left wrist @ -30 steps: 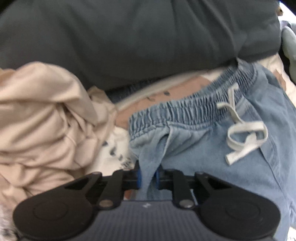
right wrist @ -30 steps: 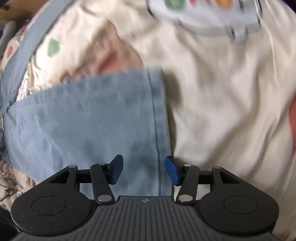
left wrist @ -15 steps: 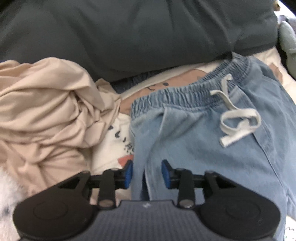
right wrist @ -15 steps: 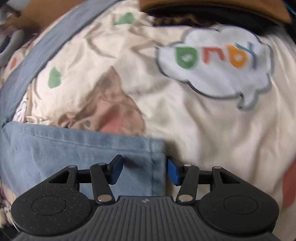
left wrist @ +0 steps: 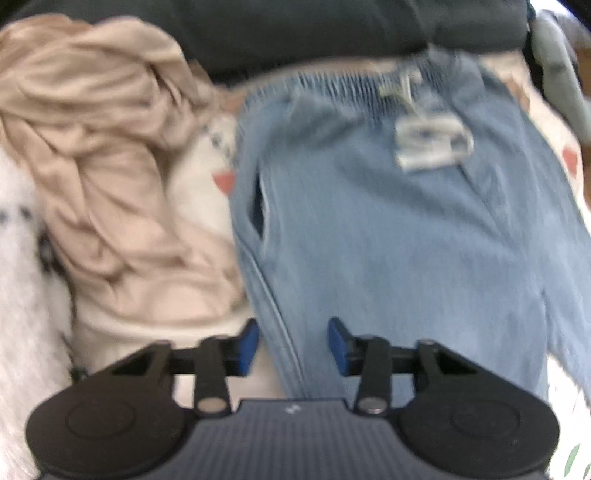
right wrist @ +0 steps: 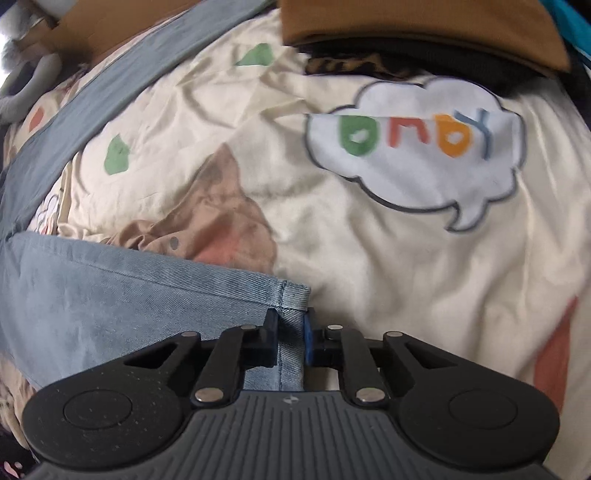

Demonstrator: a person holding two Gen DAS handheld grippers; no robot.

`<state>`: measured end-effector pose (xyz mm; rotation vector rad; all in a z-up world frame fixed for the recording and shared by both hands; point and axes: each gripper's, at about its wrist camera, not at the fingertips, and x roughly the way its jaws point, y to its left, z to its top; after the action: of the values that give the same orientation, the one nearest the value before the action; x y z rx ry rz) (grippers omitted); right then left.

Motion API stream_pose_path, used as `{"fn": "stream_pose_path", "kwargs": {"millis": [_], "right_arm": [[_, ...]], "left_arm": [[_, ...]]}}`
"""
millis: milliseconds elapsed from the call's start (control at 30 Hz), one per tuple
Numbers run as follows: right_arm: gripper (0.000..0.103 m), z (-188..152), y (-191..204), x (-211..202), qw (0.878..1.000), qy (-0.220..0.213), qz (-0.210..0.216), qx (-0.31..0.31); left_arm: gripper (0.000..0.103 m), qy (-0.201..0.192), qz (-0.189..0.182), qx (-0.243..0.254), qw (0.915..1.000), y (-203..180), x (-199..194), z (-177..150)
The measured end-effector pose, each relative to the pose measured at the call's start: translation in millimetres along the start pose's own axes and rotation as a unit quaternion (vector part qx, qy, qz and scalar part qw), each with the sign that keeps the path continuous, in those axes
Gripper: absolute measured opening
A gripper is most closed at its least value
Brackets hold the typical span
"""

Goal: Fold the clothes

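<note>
As both claws close, jeans hem between right claw pads

Surface: cream printed bedsheet, wrinkled, with green and orange patches and a white cloud-shaped speech bubble.
On it: light blue denim drawstring trousers, spread flat.
Left of the trousers: crumpled beige cloth heap, touching their side seam.
Beyond the waistband: dark grey cushion.
Beyond the speech bubble: brown folded fabric.
</note>
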<state>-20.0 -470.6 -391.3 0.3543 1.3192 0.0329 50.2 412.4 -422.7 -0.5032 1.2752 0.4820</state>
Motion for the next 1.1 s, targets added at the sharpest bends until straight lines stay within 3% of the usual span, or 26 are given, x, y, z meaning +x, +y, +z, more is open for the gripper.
{"fn": "stream_pose_path", "kwargs": {"millis": [33,133,400,533,600,733,900,967,1100], "right_arm": [[0.010,-1.7,-1.6,-2.4,1.000,0.002,-0.002,0.006],[0.004,-4.7,0.0,-2.7,1.000,0.011,-0.012,0.011],[0.001,-4.3,0.2,5.1,0.999,0.020,-0.033,0.026],[0.008,-1.7,-1.0,16.8,0.998,0.035,-0.036,0.031],[0.012,-2.3,-4.8,15.5,0.998,0.053,-0.017,0.035],[0.032,-7.3,-19.2,6.7,0.995,0.080,0.036,0.052],[0.033,-23.1,-25.3,10.0,0.988,0.130,0.072,0.047],[0.040,-32.2,-25.6,15.8,0.984,0.154,0.083,0.044],[0.042,-50.9,-28.0,27.8,0.974,0.195,0.104,0.054]], "left_arm": [[0.010,0.006,0.003,-0.006,1.0000,1.2,3.0,-2.7],[0.007,0.014,0.012,-0.018,0.9997,2.7,7.1,-8.1],[0.007,0.008,0.017,-0.020,0.9996,4.2,0.3,-7.8],[0.012,0.031,0.002,-0.037,0.9989,4.2,5.8,-22.4],[0.017,0.036,-0.016,-0.039,0.9985,4.4,5.0,-33.4],[0.019,0.045,-0.049,-0.032,0.9973,2.9,4.6,-55.8],[0.019,0.060,-0.078,-0.034,0.9946,3.3,2.7,-70.6],[0.019,0.068,-0.085,-0.031,0.9936,2.0,1.1,-73.4],[0.019,0.081,-0.088,-0.015,0.9927,-5.3,-4.4,-81.6]]}}
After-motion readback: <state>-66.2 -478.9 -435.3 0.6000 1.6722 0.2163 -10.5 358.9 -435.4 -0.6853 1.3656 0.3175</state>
